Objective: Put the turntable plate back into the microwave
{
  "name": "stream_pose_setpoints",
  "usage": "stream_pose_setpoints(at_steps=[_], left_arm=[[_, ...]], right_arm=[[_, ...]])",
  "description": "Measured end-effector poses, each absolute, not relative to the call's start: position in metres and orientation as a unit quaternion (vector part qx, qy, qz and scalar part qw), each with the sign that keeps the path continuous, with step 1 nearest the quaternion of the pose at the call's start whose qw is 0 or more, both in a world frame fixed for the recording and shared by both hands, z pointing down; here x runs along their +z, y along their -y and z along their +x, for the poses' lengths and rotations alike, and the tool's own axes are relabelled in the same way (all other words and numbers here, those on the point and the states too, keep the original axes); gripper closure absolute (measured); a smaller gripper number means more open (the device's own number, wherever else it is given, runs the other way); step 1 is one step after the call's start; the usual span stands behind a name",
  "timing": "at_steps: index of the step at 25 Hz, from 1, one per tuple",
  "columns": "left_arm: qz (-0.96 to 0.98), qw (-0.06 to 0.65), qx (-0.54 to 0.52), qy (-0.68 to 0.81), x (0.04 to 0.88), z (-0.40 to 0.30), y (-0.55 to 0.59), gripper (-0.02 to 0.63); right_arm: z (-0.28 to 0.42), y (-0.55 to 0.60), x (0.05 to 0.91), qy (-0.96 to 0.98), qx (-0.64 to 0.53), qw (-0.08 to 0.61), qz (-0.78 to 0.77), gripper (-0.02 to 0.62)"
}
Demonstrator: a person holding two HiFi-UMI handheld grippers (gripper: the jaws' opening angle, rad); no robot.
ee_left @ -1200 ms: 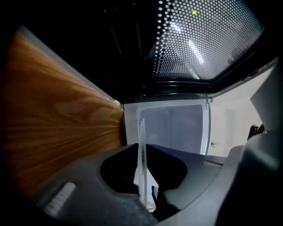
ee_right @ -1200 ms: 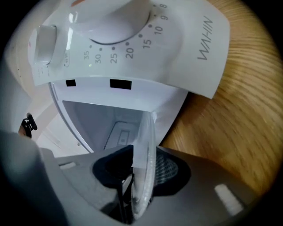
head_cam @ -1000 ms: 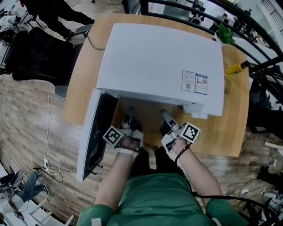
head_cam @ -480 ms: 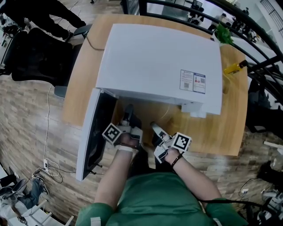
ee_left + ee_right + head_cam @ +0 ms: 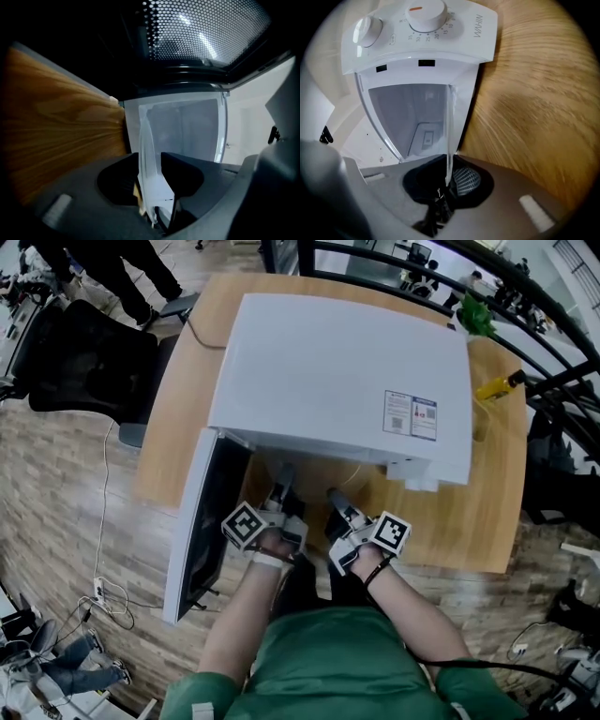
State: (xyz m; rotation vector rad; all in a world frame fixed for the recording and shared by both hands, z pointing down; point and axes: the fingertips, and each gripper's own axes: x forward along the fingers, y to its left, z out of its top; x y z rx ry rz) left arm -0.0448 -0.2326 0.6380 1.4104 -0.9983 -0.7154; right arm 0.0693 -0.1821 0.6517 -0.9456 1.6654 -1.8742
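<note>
On the microwave (image 5: 337,381), the open door (image 5: 208,521) blocks the left, the control panel (image 5: 422,37) the right.

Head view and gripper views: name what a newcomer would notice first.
The big white microwave dominates the wooden table, its door swung open at the left. Before its cavity, a glass turntable plate, seen edge-on, sits between the fingers of the left gripper, just opening, and the right gripper, just closing on it.

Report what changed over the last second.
The left gripper has just been opening its fingers, releasing the plate, whose rim still sits between them. The right gripper shifted slightly back from the microwave, and its fingers have just been closing onto the plate's rim. The microwave and its open door stayed put.
</note>
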Motion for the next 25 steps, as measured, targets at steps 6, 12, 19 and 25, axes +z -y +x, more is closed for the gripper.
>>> stream_pose_setpoints(at_steps=[6, 12, 19, 25], left_arm=[[0.607, 0.609, -0.323, 0.396, 0.628, -0.028, 0.213, 0.448], [0.603, 0.616, -0.321, 0.391, 0.627, -0.018, 0.207, 0.460], [0.604, 0.615, -0.298, 0.410, 0.638, -0.011, 0.219, 0.563], [0.597, 0.620, -0.299, 0.412, 0.638, -0.009, 0.224, 0.568]], right_arm=[[0.076, 0.197, 0.653, -0.599, -0.677, 0.236, -0.356, 0.555], [0.084, 0.214, 0.653, -0.593, -0.673, 0.246, -0.366, 0.555], [0.083, 0.224, 0.652, -0.593, -0.670, 0.252, -0.370, 0.555], [0.082, 0.224, 0.649, -0.620, -0.655, 0.234, -0.363, 0.546]])
